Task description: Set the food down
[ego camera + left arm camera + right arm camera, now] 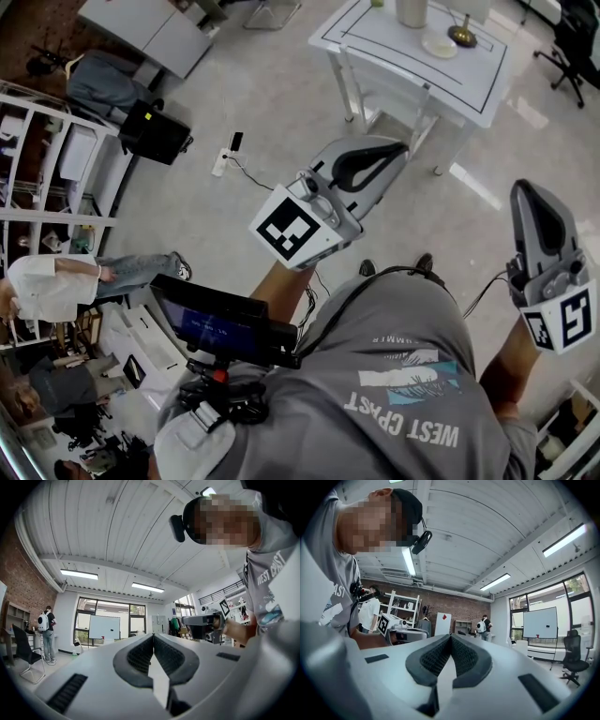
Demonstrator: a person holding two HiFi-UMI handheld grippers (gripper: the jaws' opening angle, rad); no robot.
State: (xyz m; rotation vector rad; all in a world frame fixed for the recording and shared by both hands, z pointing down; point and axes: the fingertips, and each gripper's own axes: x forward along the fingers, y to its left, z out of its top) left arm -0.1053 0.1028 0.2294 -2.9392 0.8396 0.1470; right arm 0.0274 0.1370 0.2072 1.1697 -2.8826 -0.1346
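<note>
Food: cannot be made out in any view; neither tongs carries it
Left tongs (153, 638): closed, dark pads meeting at the tips, nothing between them, pointing about level across the room
Right tongs (450, 637): closed, pads together, empty
Tabletop (487, 84): white, ahead of both tongs and well apart from them
Plate (439, 45): small and pale, on the tabletop toward its far edge, just beside a brass-coloured base (461, 36); its contents too small to tell
Person: grey shirt (403, 394), one tongs in each hand, above the floor (234, 112)
</note>
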